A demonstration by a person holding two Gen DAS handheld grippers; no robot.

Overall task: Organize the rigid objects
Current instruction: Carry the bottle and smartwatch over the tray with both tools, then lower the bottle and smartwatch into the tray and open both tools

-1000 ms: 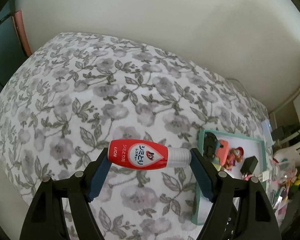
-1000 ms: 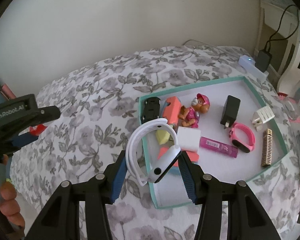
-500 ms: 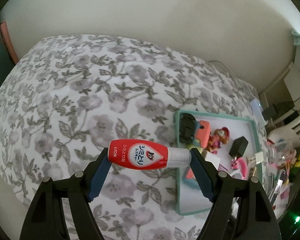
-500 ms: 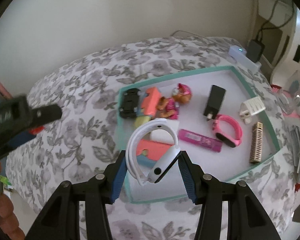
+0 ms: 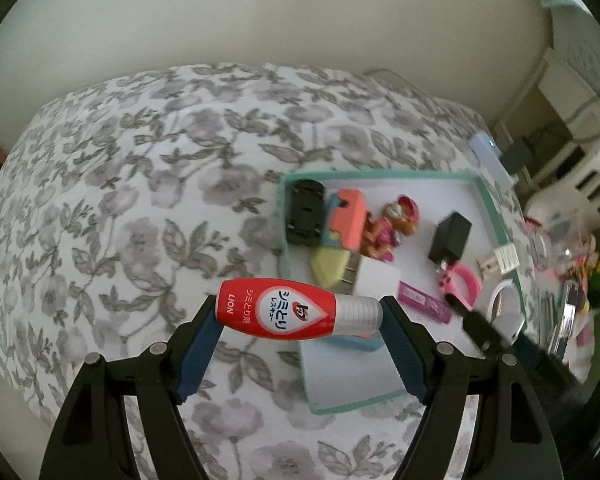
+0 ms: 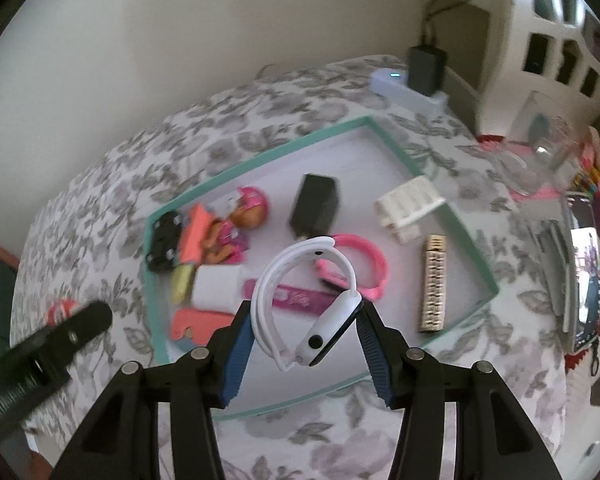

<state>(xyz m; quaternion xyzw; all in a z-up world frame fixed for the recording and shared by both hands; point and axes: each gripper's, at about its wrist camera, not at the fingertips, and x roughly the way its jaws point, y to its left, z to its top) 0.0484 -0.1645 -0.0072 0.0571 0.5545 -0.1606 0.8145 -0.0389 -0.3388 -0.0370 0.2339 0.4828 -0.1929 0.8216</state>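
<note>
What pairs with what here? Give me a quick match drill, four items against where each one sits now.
Things:
1. red bottle
2. white watch
3. black charger
4. white power strip

Places:
A. on the floral cloth outside the tray
B. lying in the tray
C. clamped in the left tongs
D. clamped in the right tongs

Pairs: 1-C, 2-D, 3-B, 4-A
</note>
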